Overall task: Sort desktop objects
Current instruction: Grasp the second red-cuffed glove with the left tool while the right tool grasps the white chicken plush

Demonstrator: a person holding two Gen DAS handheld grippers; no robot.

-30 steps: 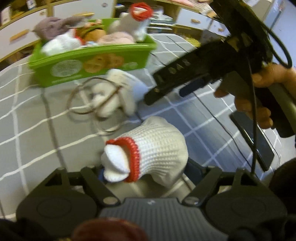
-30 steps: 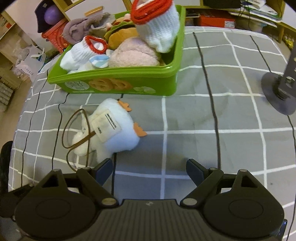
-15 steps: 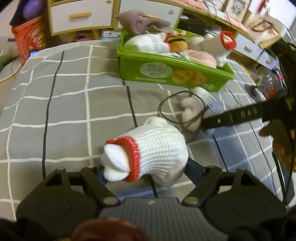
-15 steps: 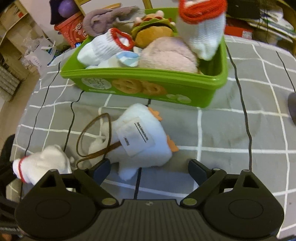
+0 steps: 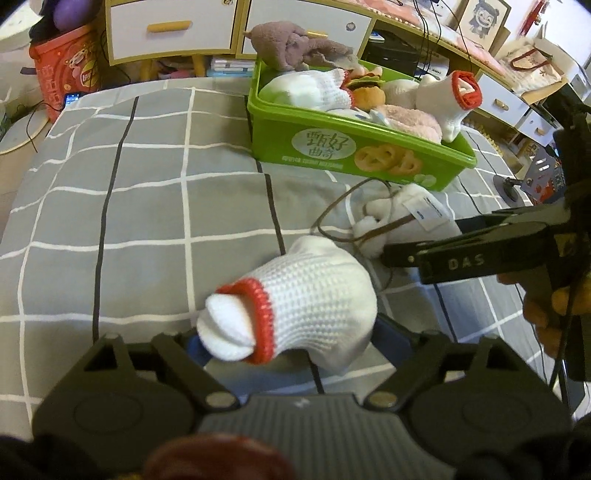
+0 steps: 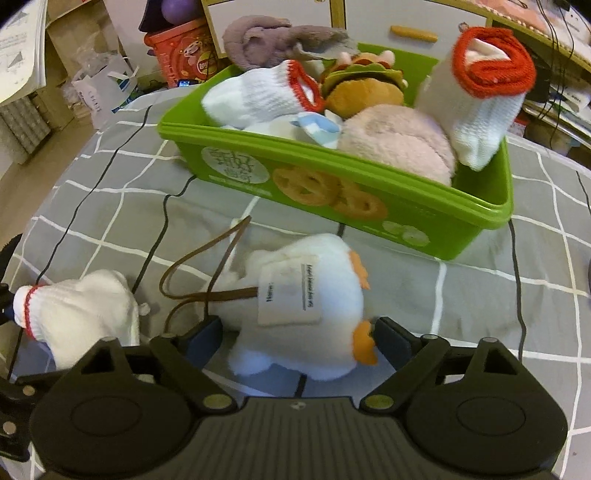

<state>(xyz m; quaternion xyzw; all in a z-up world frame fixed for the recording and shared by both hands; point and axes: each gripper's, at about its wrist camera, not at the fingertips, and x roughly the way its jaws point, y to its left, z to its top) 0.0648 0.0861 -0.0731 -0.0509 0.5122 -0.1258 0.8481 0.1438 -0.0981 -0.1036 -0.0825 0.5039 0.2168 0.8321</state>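
Note:
My left gripper (image 5: 295, 343) is shut on a rolled white glove with a red cuff (image 5: 295, 299) and holds it above the grey checked cloth; it also shows in the right wrist view (image 6: 77, 314). My right gripper (image 6: 295, 332) is open, its jaws on either side of a white plush duck (image 6: 303, 314) with a brown cord and a label, lying on the cloth; the duck also shows in the left wrist view (image 5: 406, 218). Behind stands a green bin (image 6: 369, 206), also in the left wrist view (image 5: 351, 147), filled with gloves and plush toys.
A red snack box (image 5: 62, 74) and white drawers (image 5: 173, 29) stand beyond the cloth's far edge. A black stand base (image 5: 509, 184) sits at the right. Open cloth lies left of the bin.
My right gripper has moved forward and down so its jaws now flank the plush duck. My left gripper, still holding the glove, has come closer to the bin.

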